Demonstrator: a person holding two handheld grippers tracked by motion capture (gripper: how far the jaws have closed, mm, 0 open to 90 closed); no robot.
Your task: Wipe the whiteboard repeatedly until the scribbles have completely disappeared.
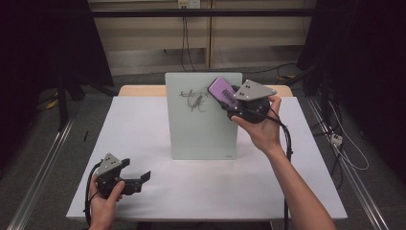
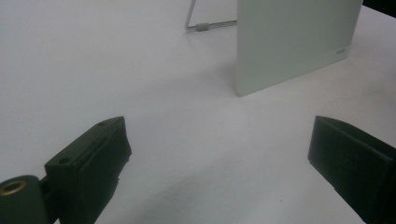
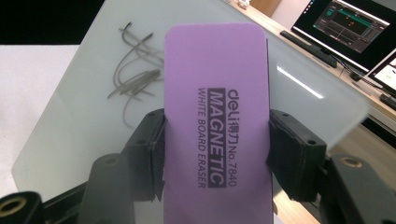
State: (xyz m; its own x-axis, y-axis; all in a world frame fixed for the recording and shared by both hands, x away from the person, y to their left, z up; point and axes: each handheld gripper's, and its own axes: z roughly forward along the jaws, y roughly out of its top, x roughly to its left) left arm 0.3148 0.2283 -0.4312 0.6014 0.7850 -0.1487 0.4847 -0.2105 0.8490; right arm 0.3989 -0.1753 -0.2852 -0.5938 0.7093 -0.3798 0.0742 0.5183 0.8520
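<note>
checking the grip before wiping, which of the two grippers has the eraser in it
The right gripper, raised at the board's top edge: its jaws clamp the purple eraser. The left gripper rests low over the table, jaws wide apart.

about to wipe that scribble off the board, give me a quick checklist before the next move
1. Eraser gripped by right gripper: ok, jaws press both long edges.
2. Eraser near the scribble: ok, just beside it at the board's top.
3. Eraser touching the board: cannot tell.
4. Board standing on the table: ok, propped by a wire stand.
5. Left gripper steadying the board: not ok, it is open and well away from it.
</note>
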